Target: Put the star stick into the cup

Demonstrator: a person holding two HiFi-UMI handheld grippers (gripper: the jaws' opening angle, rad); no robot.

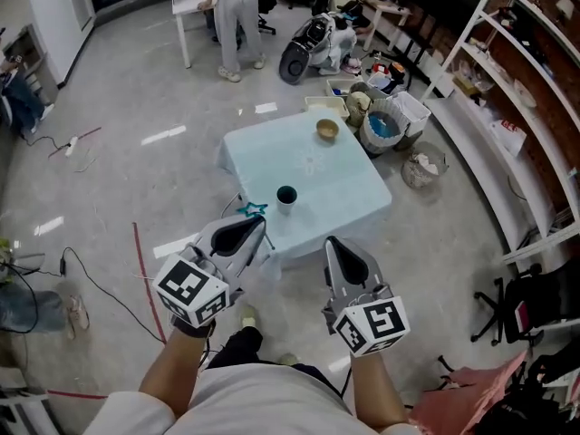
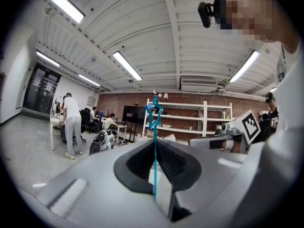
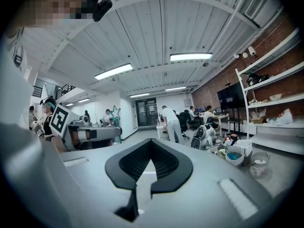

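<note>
The star stick [image 2: 154, 117] is a thin teal rod with a star outline at its top. It stands upright between the jaws of my left gripper [image 2: 155, 142], which is shut on it. In the head view the star [image 1: 252, 210] pokes out past my left gripper [image 1: 256, 223], just left of the cup [image 1: 286, 196]. The cup is white with a dark inside and stands near the front edge of the light blue table [image 1: 340, 188]. My right gripper [image 1: 334, 245] hovers in front of the table, right of the cup, with its jaws shut and nothing between them [image 3: 151, 142].
A tan bowl [image 1: 326, 130] sits at the table's far side. Bins and buckets [image 1: 385, 120] stand behind the table, and white shelving [image 1: 507, 107] runs along the right. A person [image 1: 234, 21] stands at a desk far back. Cables [image 1: 82, 270] lie on the floor at left.
</note>
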